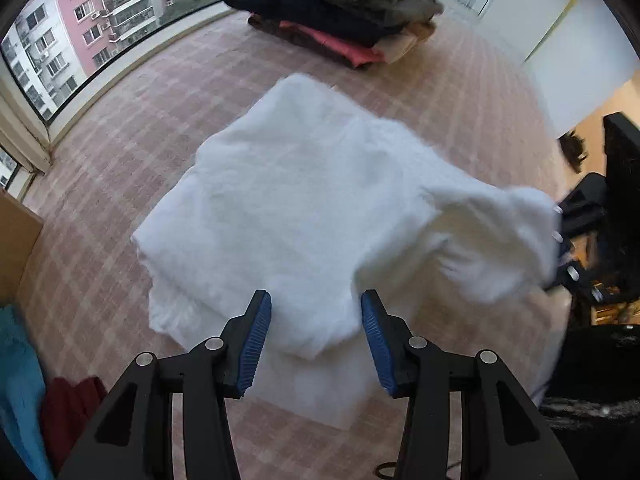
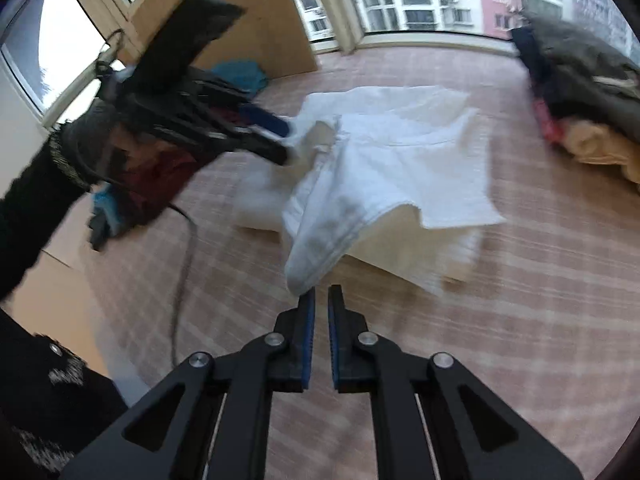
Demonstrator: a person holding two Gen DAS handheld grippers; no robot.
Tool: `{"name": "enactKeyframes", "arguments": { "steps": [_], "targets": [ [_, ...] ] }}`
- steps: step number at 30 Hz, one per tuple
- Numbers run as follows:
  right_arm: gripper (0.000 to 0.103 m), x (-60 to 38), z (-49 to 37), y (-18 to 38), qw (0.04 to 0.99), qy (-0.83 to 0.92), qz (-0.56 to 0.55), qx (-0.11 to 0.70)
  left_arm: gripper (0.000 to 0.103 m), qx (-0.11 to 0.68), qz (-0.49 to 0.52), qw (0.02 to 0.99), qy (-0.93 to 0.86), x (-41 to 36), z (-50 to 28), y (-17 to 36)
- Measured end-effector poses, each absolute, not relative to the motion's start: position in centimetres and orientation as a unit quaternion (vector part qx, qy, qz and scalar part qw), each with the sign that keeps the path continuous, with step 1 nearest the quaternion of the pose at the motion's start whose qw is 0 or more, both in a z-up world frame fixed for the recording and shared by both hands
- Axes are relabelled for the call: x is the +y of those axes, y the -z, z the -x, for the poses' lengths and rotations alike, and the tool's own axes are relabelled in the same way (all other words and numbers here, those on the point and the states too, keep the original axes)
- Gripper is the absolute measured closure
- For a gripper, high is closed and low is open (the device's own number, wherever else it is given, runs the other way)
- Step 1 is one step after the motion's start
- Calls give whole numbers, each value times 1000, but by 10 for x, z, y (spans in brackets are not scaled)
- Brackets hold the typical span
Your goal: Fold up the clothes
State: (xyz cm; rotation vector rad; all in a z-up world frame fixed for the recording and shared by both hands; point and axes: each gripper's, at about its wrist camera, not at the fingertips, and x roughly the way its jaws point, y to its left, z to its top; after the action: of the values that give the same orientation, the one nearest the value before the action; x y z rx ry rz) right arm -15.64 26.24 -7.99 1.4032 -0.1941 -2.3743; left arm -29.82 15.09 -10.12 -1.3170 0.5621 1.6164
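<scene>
The left gripper (image 1: 316,320) hangs wide open over the near edge of the cloth (image 1: 288,200), gripping nothing, probably ready to steady the fold. The white cloth lies part-folded on the plaid surface (image 1: 120,168), its right flap lifted off the rest. That flap runs up to the right gripper (image 2: 321,300), whose jaws are almost closed and seem to pinch its tip, likely to carry it across. A pile (image 1: 340,12) of folded clothes waits behind.
</scene>
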Motion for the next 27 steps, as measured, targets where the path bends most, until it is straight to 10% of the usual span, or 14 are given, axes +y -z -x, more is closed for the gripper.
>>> {"name": "enactKeyframes", "arguments": {
  "steps": [9, 27],
  "targets": [
    [82, 287, 176, 108, 144, 845, -505, -104, 58, 350, 505, 485, -623, 184, 235, 99],
    [83, 267, 218, 84, 210, 817, -533, -65, 58, 220, 480, 560, -639, 194, 211, 118]
  ]
}}
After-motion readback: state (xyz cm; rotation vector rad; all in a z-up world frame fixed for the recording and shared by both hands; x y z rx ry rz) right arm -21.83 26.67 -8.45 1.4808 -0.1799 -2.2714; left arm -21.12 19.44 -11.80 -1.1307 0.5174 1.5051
